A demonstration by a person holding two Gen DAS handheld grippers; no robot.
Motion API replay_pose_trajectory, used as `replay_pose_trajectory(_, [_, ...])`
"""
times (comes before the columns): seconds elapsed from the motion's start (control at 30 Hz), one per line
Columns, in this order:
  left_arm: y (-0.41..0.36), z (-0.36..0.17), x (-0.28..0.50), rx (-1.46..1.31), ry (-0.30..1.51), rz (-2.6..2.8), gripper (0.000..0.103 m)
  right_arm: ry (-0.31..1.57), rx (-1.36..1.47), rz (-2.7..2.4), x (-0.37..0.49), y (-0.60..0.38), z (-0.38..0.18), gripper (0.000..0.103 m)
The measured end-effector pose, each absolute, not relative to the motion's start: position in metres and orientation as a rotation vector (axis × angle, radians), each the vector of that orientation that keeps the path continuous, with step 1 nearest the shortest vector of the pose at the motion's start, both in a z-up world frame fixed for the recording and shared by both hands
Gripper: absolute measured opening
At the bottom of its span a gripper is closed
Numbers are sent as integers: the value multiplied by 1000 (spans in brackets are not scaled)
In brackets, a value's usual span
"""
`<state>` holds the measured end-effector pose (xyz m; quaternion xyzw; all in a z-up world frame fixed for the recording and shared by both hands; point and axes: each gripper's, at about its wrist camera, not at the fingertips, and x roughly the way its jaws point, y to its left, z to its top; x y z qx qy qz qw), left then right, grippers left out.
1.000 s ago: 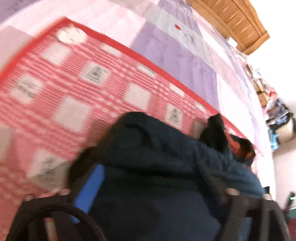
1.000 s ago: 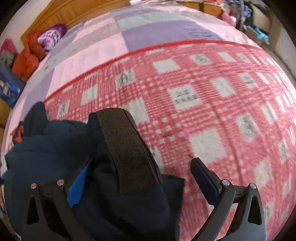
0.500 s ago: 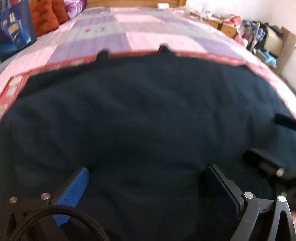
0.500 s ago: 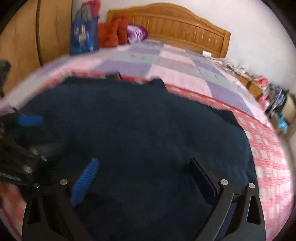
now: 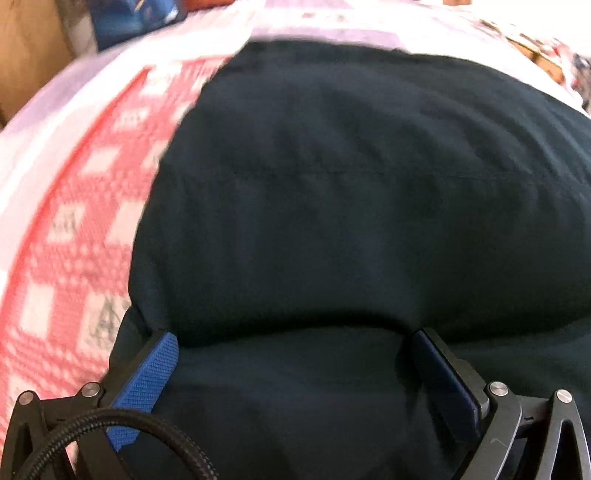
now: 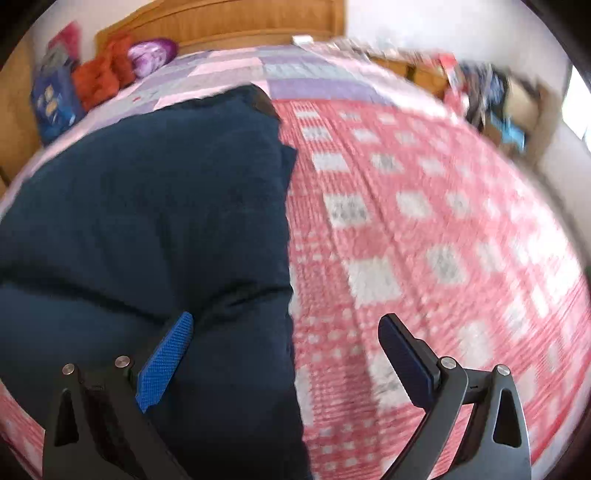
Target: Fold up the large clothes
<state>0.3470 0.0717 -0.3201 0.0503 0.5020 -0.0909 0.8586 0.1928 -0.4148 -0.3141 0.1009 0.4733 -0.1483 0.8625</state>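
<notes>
A large dark navy garment (image 5: 351, 192) lies spread on a red-and-white checked blanket (image 5: 74, 229) and fills most of the left wrist view. My left gripper (image 5: 291, 354) hangs low over the garment's near part, jaws wide open, with cloth lying loose under and between them. In the right wrist view the garment (image 6: 147, 206) covers the left half, its straight right edge running down the blanket (image 6: 424, 221). My right gripper (image 6: 286, 332) is open across that edge, the blue pad (image 6: 166, 362) over the cloth and the other finger over the blanket.
The blanket lies on a bed with a purple and pink patchwork quilt (image 6: 295, 70) and a wooden headboard (image 6: 229, 18). Red cushions (image 6: 99, 77), a purple pillow (image 6: 151, 55) and a blue bag (image 6: 55, 99) sit at the head. Clutter (image 6: 491, 92) stands beside the bed at right.
A second ago the garment was bunched between the fingers of both grippers; now it lies flat. The right view has swung to the garment's right edge, the left view toward its left edge.
</notes>
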Motion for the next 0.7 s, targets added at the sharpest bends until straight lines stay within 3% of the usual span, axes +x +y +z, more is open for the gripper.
replay_pose_trajectory(0.57, [114, -311, 327, 111, 1167, -36, 103, 1056, 140, -528, 151, -436, -292, 100])
replay_pose_trajectory(0.7, [100, -291, 298, 175, 1182, -17, 103, 1035, 68, -482, 122, -411, -262, 100])
